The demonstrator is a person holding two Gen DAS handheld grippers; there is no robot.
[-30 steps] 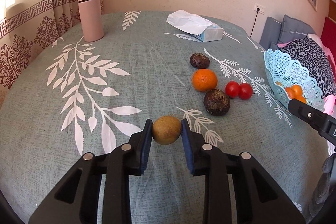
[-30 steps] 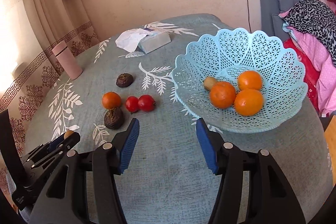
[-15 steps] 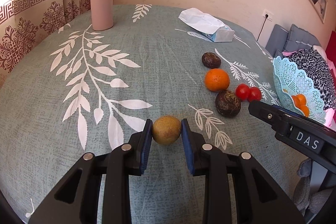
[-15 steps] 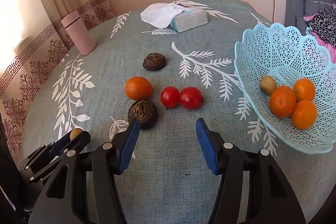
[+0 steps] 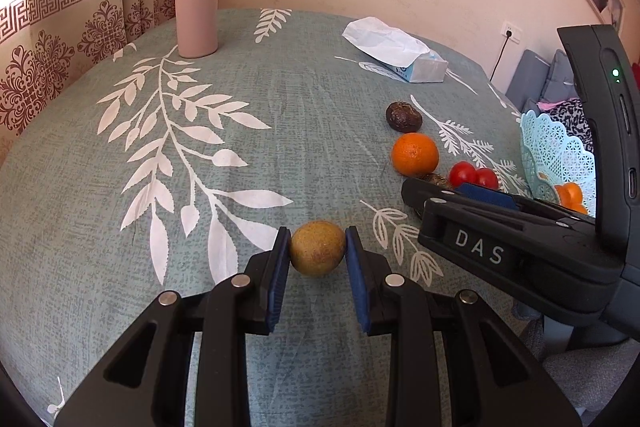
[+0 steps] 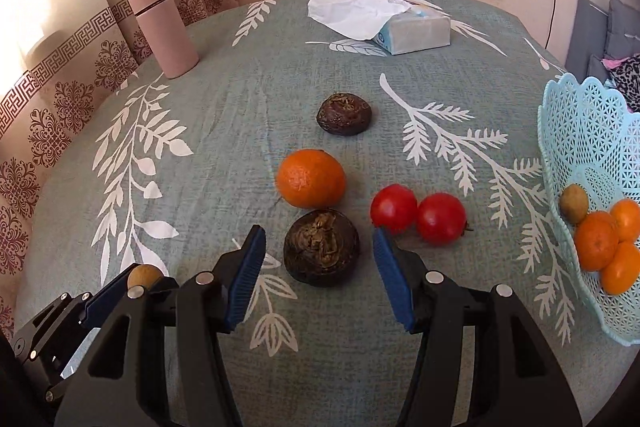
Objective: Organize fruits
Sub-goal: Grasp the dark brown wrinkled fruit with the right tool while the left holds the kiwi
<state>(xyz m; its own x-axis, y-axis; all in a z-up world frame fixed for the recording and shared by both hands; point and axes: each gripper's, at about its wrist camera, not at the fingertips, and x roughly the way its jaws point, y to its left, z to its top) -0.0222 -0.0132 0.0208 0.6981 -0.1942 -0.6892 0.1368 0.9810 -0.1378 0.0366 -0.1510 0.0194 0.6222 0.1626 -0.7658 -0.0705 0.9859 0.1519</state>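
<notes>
My left gripper (image 5: 318, 253) is shut on a small round yellow-brown fruit (image 5: 317, 253), just above the tablecloth; the fruit also shows in the right wrist view (image 6: 144, 275). My right gripper (image 6: 320, 247) is open, its jaws either side of a dark wrinkled fruit (image 6: 321, 247) on the cloth. Beyond lie an orange (image 6: 311, 178), two tomatoes (image 6: 418, 214) and a second dark fruit (image 6: 344, 114). The light blue basket (image 6: 576, 131) at the right holds oranges (image 6: 608, 245) and a small brown fruit (image 6: 573, 203).
A pink flask (image 5: 197, 5) stands at the far left of the table. A tissue pack (image 5: 400, 51) lies at the back. The right gripper's body (image 5: 520, 239) crosses the left wrist view at the right. A sofa with clothes is past the table's right edge.
My right gripper has moved left and forward from the basket to the dark fruit, which now sits between its open jaws. My left gripper keeps holding the yellow-brown fruit.
</notes>
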